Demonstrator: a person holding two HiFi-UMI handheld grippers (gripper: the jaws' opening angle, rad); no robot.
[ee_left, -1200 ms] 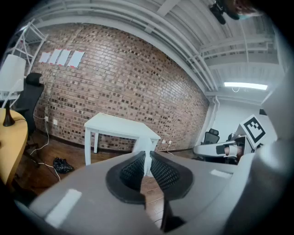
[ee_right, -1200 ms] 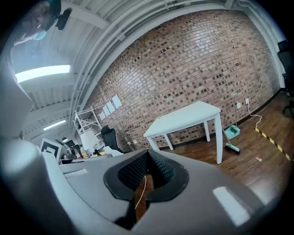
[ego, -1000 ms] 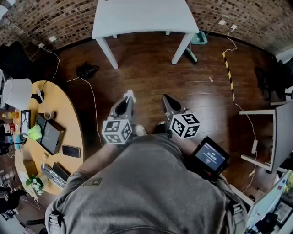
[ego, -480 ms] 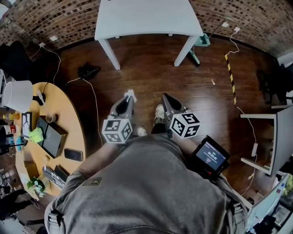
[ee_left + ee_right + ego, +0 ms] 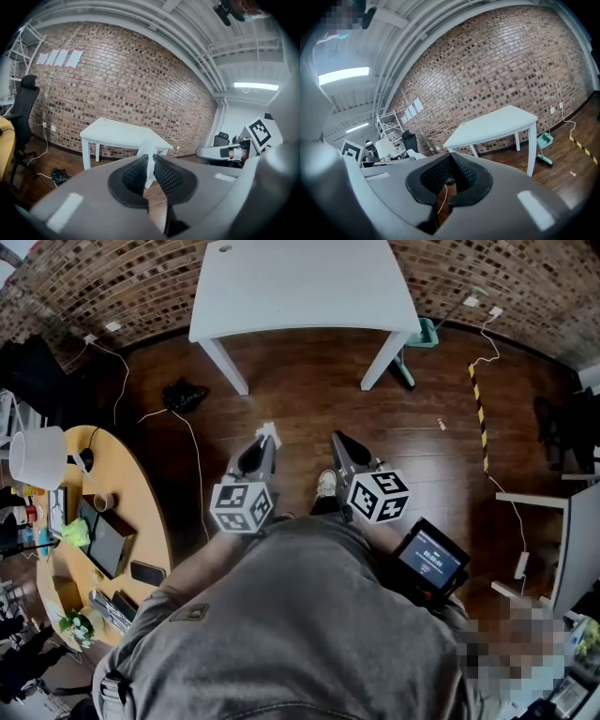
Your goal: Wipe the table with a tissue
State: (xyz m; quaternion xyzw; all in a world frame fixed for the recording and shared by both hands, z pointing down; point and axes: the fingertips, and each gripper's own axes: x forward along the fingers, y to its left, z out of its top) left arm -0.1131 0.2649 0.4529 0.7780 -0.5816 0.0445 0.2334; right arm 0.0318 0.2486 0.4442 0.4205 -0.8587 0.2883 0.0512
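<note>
We have drawn nearer the white table (image 5: 300,282) at twelve o'clock; left gripper (image 5: 263,444) clamps the tissue (image 5: 269,432); right gripper (image 5: 338,441) closed, empty.

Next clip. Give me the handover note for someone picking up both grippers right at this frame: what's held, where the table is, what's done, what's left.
Left gripper: shut on the tissue, which sticks out past the jaw tips.
Right gripper: shut, nothing between the jaws.
White table: ahead across the wooden floor, by the brick wall. Both grippers are held close to the body, pointing toward it and well short of it.
Done: the tissue is in the gripper.
Left: walk up to the table, bring the tissue down on its top and wipe. The tissue is not yet on the table.
</note>
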